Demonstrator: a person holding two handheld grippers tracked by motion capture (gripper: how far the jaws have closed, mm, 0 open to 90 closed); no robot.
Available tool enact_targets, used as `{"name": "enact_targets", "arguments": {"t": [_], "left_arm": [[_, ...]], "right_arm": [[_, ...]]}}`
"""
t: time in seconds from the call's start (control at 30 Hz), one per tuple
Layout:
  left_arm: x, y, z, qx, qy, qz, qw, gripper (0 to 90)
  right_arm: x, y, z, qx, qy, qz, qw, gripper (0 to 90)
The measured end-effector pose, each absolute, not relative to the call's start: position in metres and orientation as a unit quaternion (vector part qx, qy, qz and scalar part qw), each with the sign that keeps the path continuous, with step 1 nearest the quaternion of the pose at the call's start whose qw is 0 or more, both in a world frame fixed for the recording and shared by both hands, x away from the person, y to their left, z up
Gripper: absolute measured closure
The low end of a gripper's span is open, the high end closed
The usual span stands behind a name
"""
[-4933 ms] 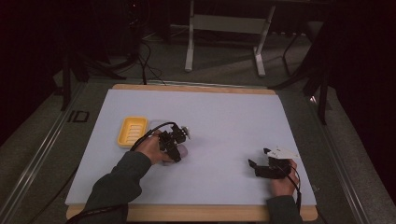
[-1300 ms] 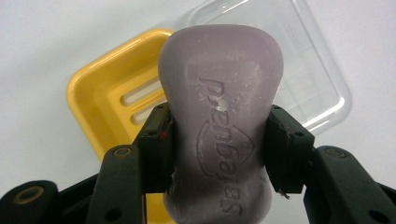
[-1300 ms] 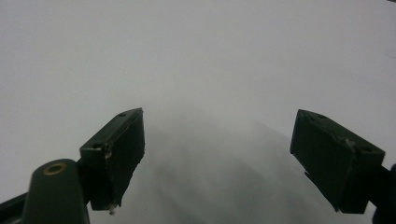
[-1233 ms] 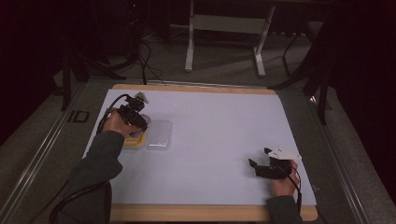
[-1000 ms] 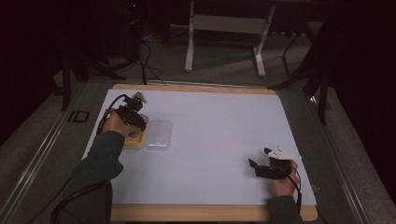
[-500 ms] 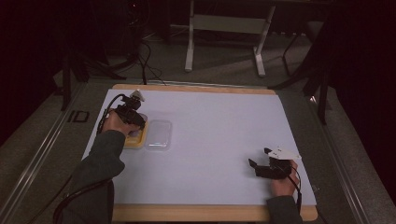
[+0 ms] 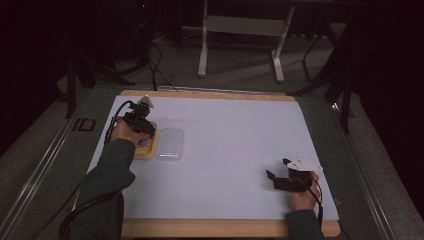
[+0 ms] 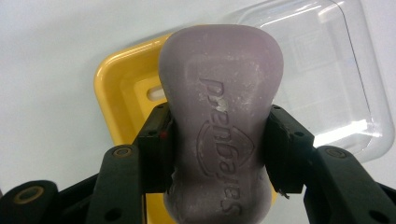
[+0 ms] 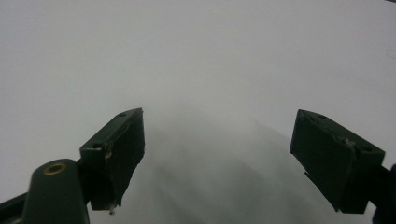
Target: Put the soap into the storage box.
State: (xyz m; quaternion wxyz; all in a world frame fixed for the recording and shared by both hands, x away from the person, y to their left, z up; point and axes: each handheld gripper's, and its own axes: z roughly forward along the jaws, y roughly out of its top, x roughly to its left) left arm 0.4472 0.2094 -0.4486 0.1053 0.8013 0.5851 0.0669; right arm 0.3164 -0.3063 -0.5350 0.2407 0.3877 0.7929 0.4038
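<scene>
Two grippers are at work on the desk point(image 7: 225, 150), far apart. The left gripper point(image 8: 217, 140) is clamped on a purple soap bar point(image 8: 219, 116), its jaws pressing the bar's narrow waist from both sides, so the bar's long axis runs straight out ahead of the jaws, toward 12 o'clock in the left gripper view. Directly beneath the bar lies the yellow soap dish point(image 8: 116, 88), its long axis seemingly much in line with the bar's; how far above the dish the bar hangs I cannot tell. The clear plastic lid point(image 8: 322, 70) lies just beside the dish, toward 2 o'clock in that view. In the high view the left gripper point(image 7: 140, 122) sits over the dish point(image 7: 147, 150) at the desk's 9 o'clock side, the lid point(image 7: 170, 145) next to it. The coming move looks like lowering the bar straight down into the dish. The right gripper point(image 7: 280, 179) rests at 4 o'clock, well apart, its jaws spread wide and empty.
</scene>
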Motion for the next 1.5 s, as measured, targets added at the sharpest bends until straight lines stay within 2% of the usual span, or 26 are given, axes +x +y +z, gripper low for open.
{"name": "enact_targets", "arguments": {"t": [0.47, 1.5], "left_arm": [[0.449, 0.212, -0.451, 0.781, 0.612, 0.066, 0.11, 49.8], [0.449, 0.217, -0.462, 0.771, 0.626, 0.058, 0.1, 49.7]], "right_arm": [[0.316, -0.306, -0.535, 0.387, 0.793, 0.404, 0.242, 17.4], [0.316, -0.306, -0.535, 0.386, 0.794, 0.402, 0.242, 17.4]]}}
